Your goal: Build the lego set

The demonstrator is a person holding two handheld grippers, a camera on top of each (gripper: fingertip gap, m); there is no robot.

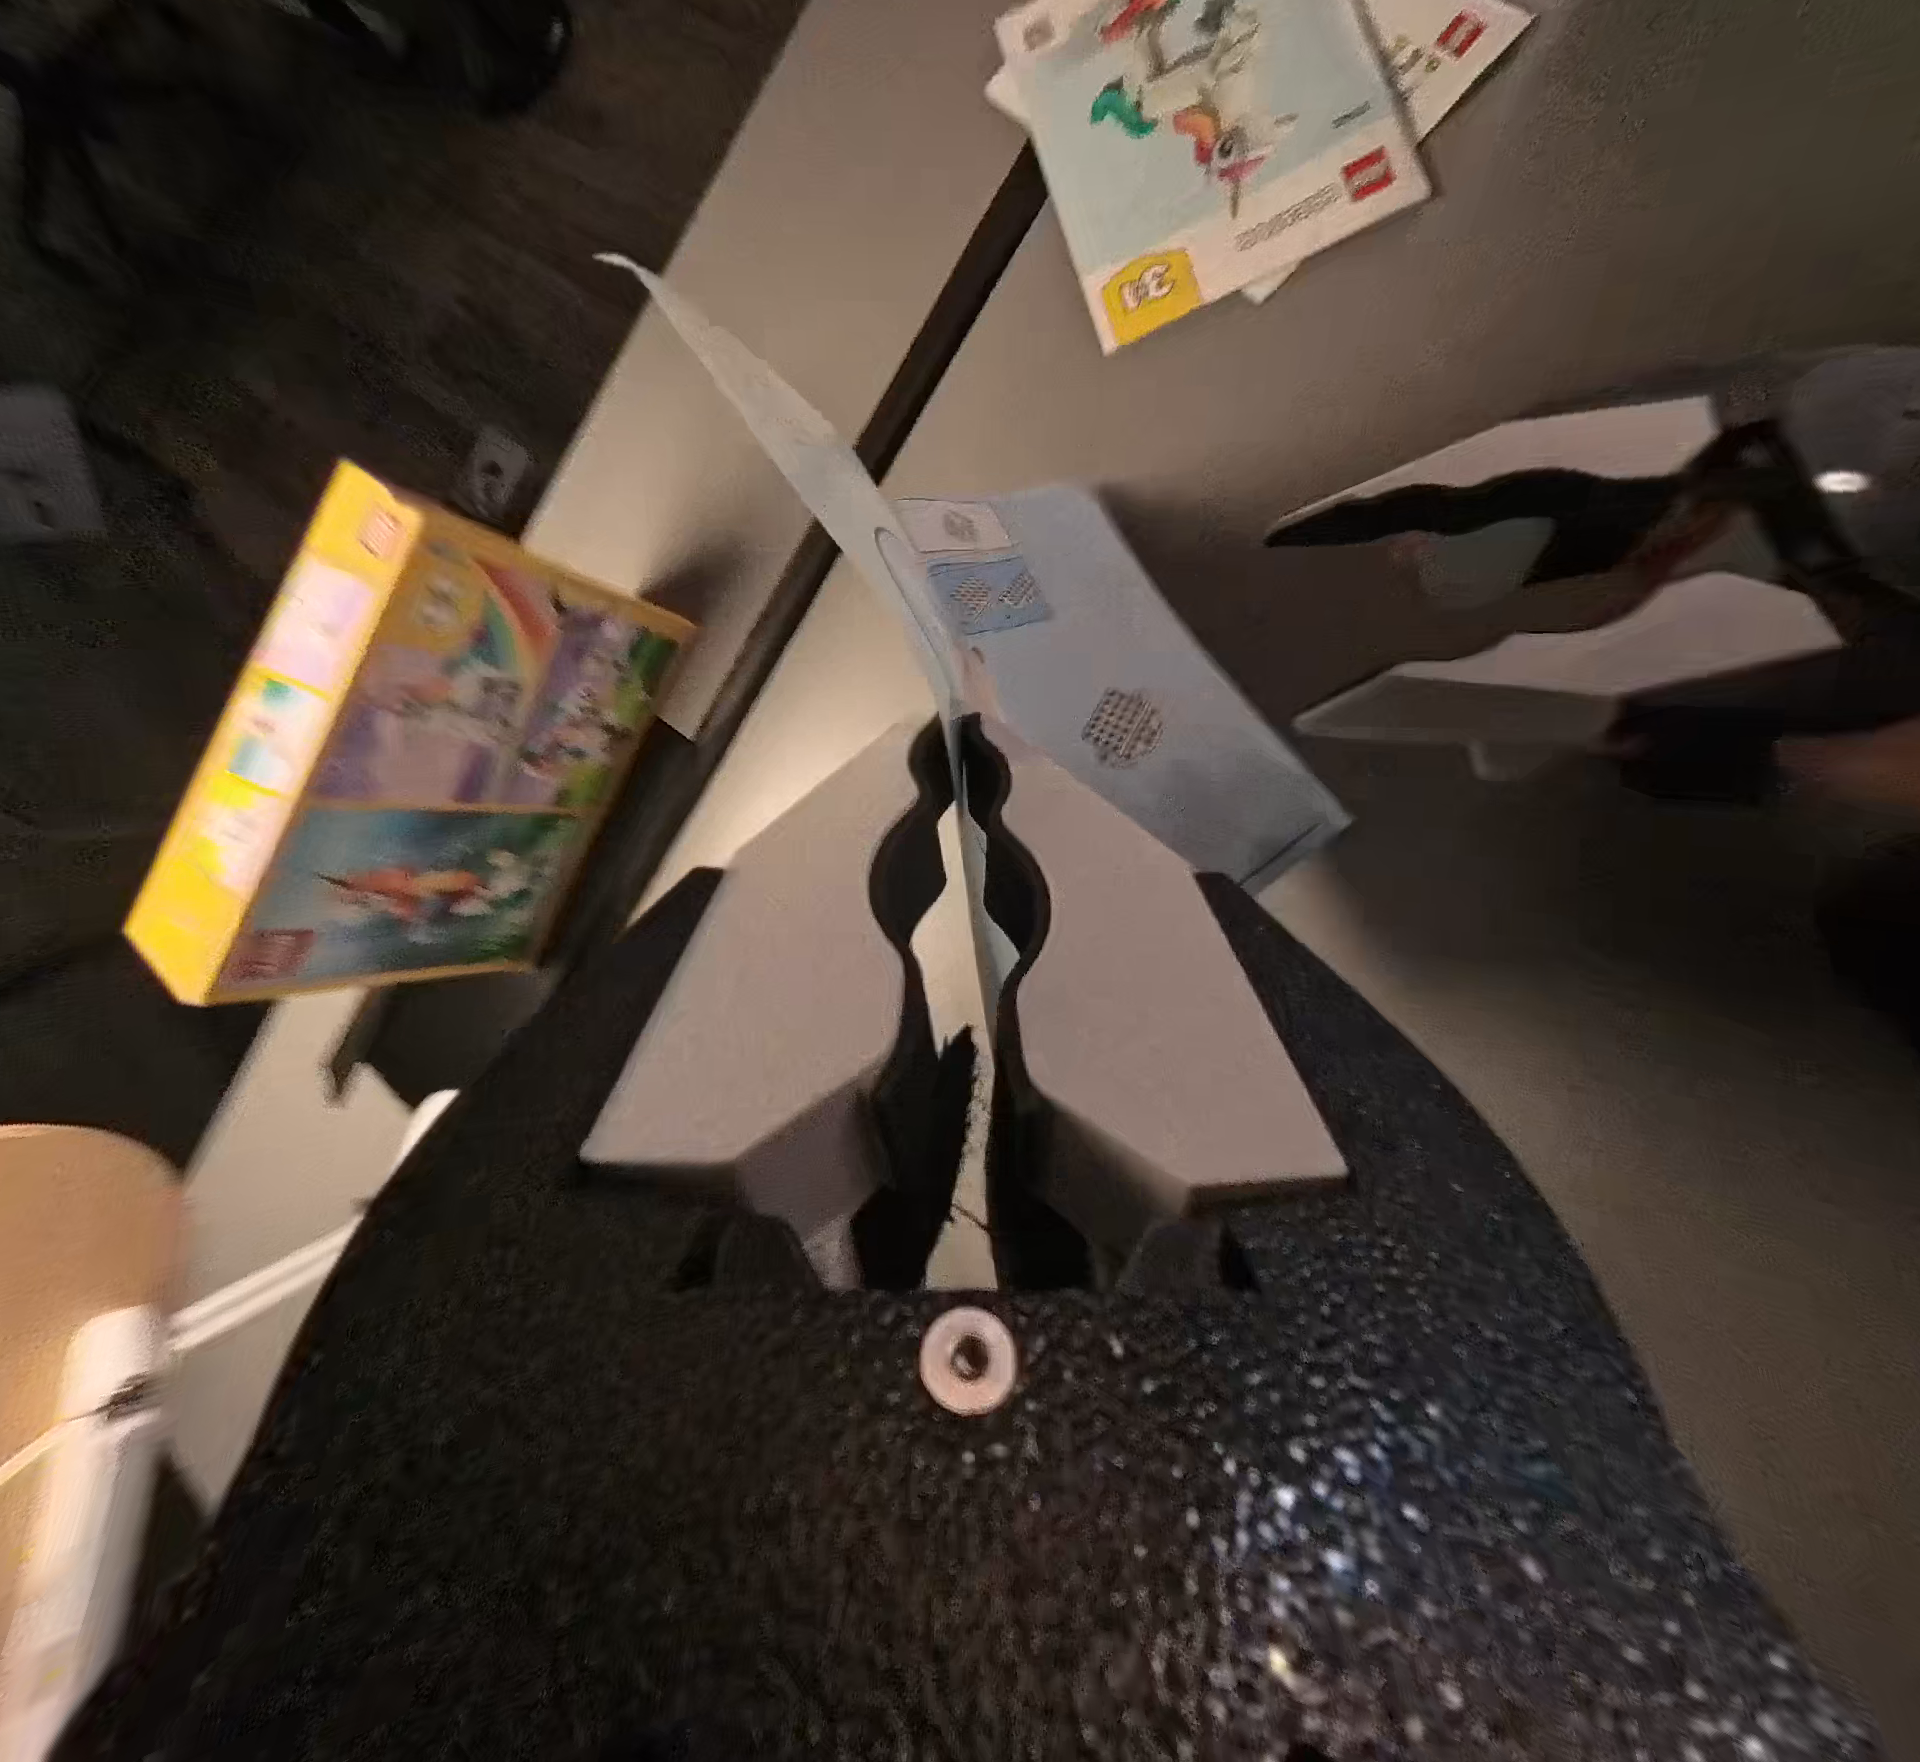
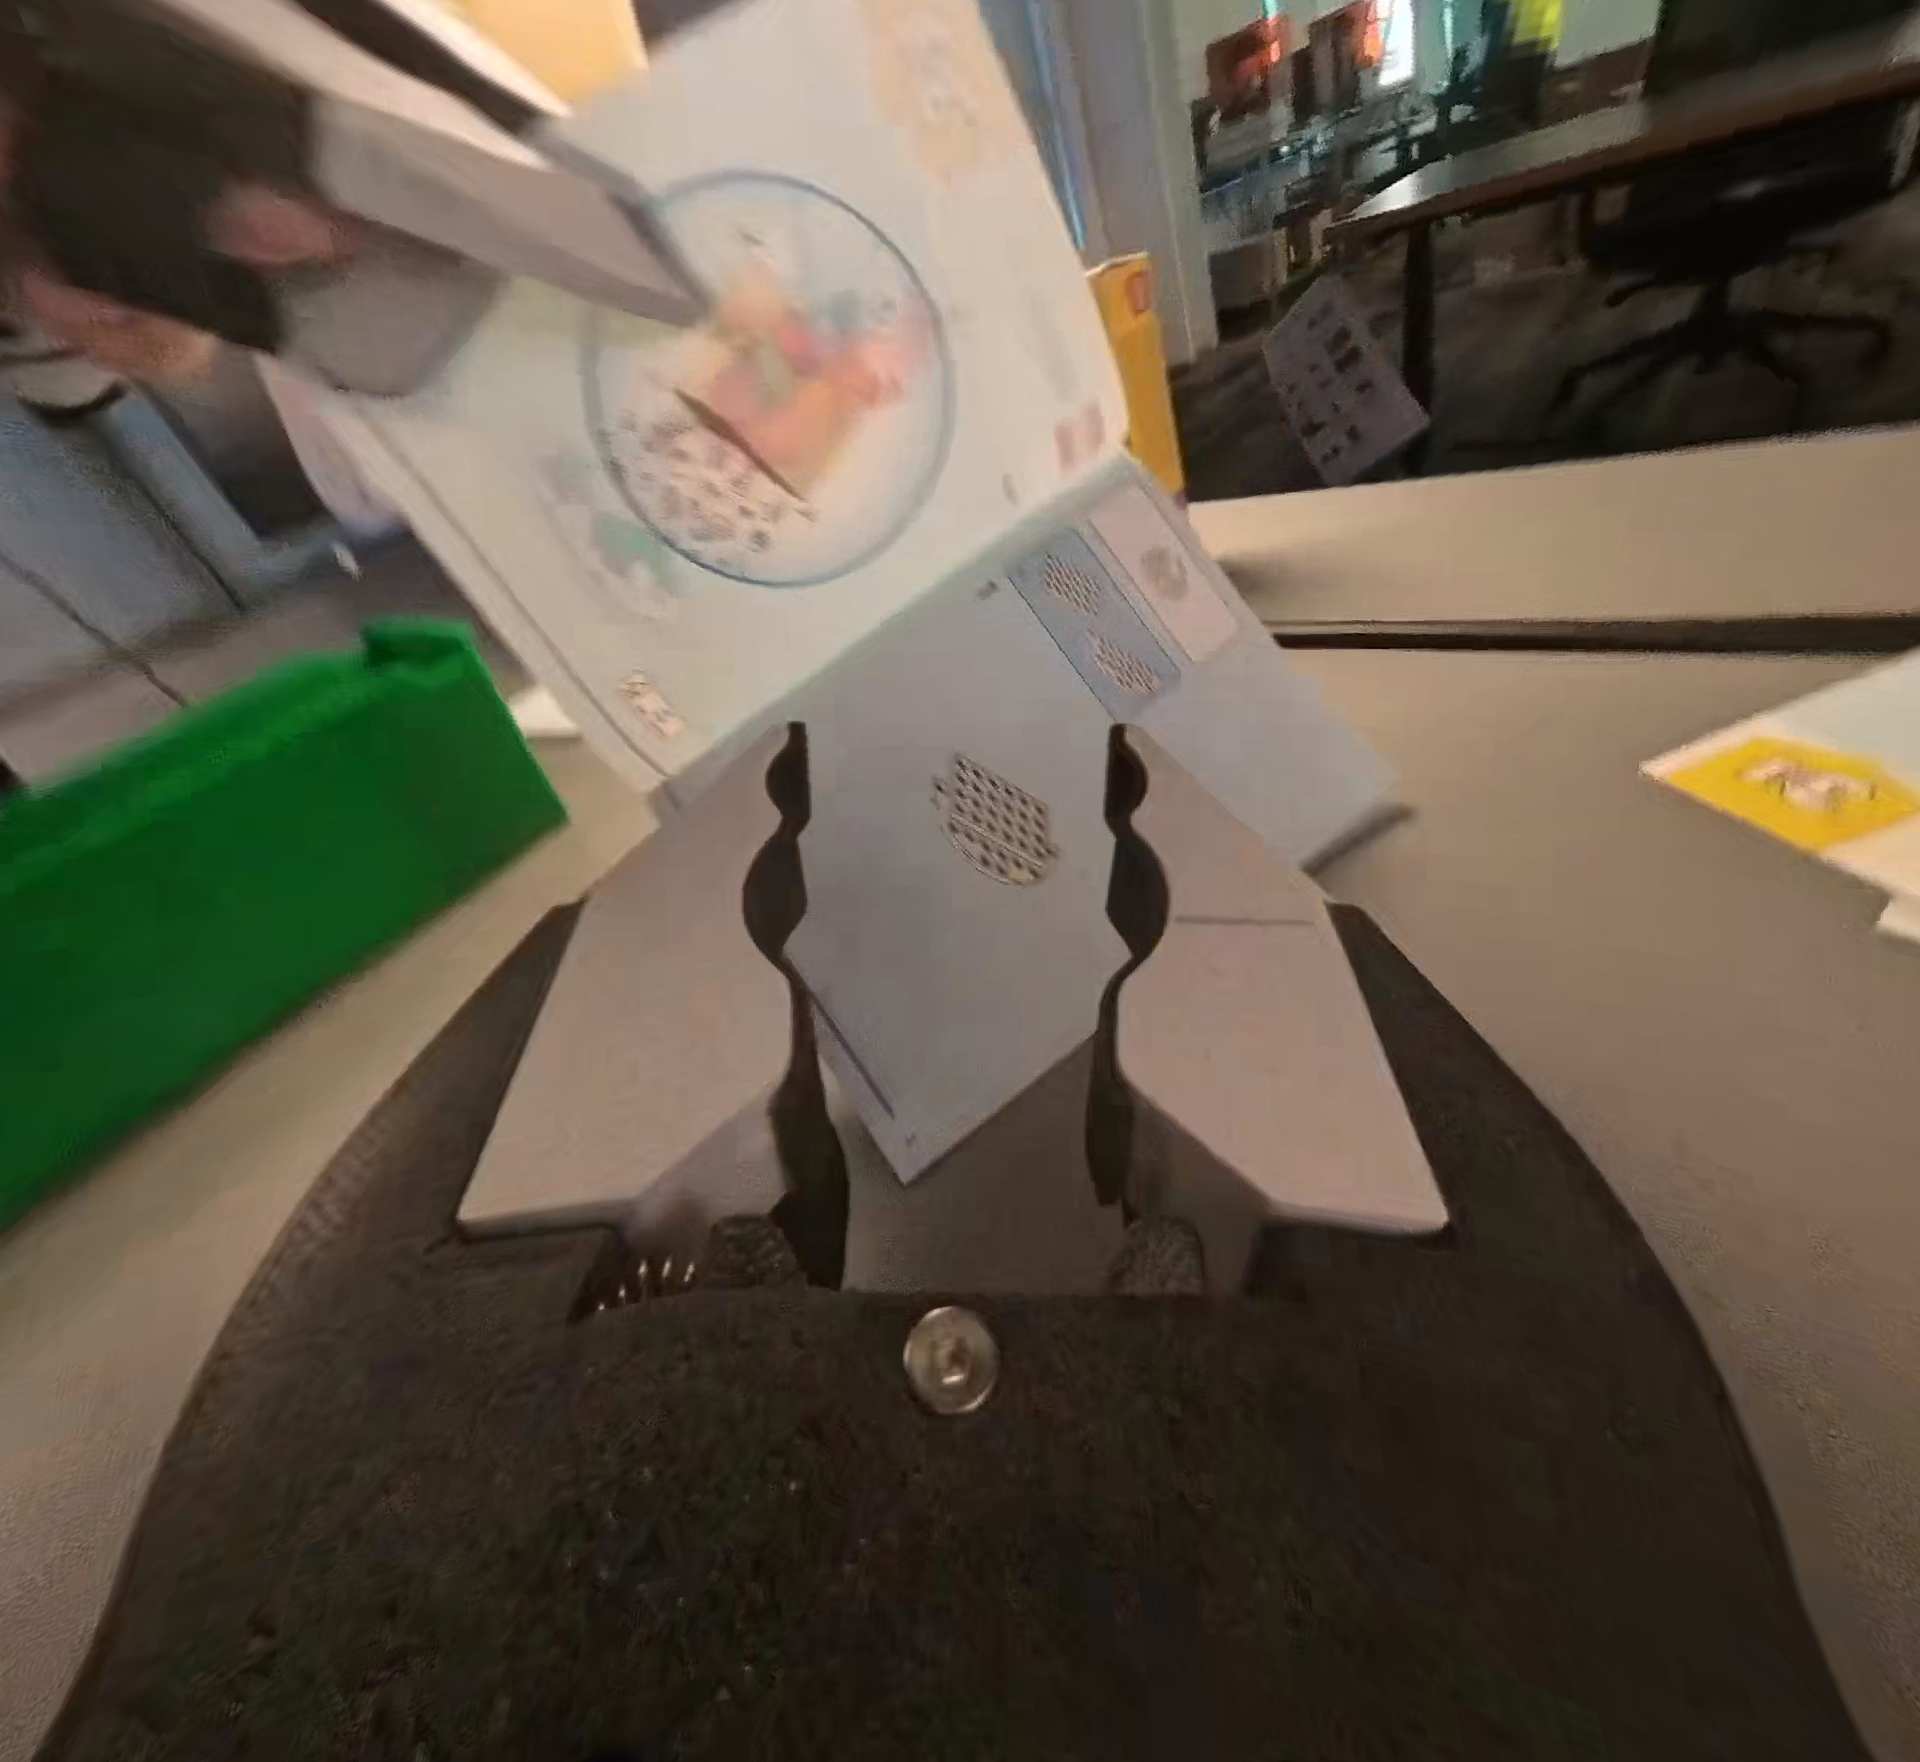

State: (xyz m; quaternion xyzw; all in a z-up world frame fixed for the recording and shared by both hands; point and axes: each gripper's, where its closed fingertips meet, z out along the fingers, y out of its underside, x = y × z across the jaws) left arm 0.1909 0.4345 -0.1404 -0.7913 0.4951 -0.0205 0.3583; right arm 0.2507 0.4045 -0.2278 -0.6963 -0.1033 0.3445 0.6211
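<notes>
Left wrist view: the left gripper (image 1: pixel 961 756), wavy black pads pressed together, pinches a thin page of the open booklet (image 1: pixel 1101 673). The right gripper (image 2: pixel 956 777) stands parted, holding nothing, over the glossy blue page on the grey table (image 2: pixel 1558 777).

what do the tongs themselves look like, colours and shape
Both tongs match: left tongs and right tongs have a speckled black body with a silver screw at centre, two flat grey fingers, and wavy black pads lining their inner edges.
</notes>
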